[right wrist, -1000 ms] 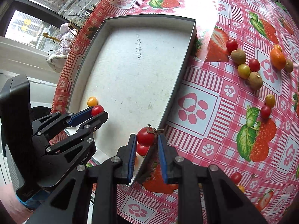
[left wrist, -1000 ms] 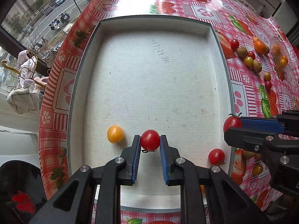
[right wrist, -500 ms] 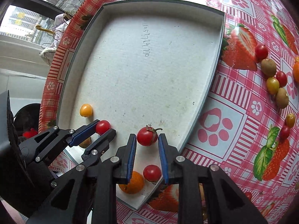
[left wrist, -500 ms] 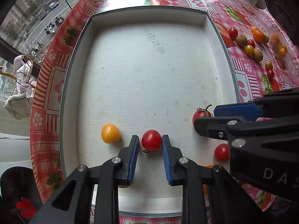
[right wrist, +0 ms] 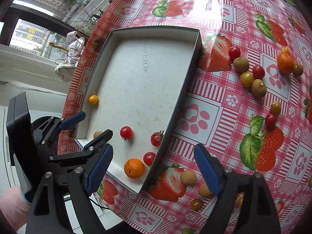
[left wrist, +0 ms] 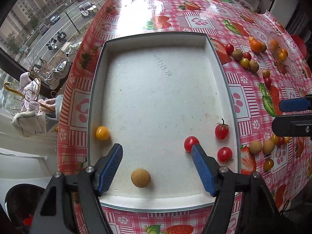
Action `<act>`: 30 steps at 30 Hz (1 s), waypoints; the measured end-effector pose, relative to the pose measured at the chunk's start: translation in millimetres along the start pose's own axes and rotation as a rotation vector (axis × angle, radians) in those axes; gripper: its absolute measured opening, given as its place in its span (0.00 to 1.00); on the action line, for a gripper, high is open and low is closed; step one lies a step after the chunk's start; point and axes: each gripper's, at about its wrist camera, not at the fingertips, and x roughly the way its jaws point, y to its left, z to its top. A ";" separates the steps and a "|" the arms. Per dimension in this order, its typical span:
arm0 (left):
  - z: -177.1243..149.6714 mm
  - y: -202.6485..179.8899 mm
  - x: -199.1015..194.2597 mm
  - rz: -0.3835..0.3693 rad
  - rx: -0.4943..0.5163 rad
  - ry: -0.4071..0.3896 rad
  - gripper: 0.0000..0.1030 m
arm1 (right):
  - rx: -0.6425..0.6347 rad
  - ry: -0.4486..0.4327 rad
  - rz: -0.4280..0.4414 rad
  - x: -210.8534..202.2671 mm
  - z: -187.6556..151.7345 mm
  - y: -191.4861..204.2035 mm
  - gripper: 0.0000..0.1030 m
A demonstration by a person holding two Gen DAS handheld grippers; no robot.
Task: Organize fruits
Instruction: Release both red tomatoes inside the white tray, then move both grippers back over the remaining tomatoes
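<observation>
A white tray [left wrist: 220,62] with a grey rim lies on the strawberry tablecloth. My left gripper [left wrist: 157,146] hovers over its near end, jaws opening, nothing gripped. A red tomato [left wrist: 191,143] rests by its right fingertip [left wrist: 196,149], and a tan round fruit [left wrist: 140,177] lies below between the fingers. A yellow tomato [left wrist: 102,133] sits at the left wall. My right gripper [right wrist: 154,148] hangs over the tray's near right rim [right wrist: 175,109], jaws also opening and empty. A stemmed red tomato [right wrist: 156,138], another red tomato [right wrist: 149,158] and an orange [right wrist: 134,168] lie below it.
Loose kiwis [right wrist: 241,64], cherry tomatoes [right wrist: 258,72] and an orange [right wrist: 285,62] are scattered on the cloth right of the tray. More small fruits [right wrist: 188,177] lie near the front. The table edge [left wrist: 64,105] drops off at the left, beside a window.
Both grippers have let go of their red tomatoes, spread wide and drawn back. The tomatoes now lie in the tray, the left one by that gripper's right fingertip.
</observation>
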 end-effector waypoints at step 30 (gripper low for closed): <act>31.4 -134.3 -26.9 -0.126 0.326 -0.034 0.72 | 0.627 -0.171 -0.225 -108.6 -256.1 -153.4 0.86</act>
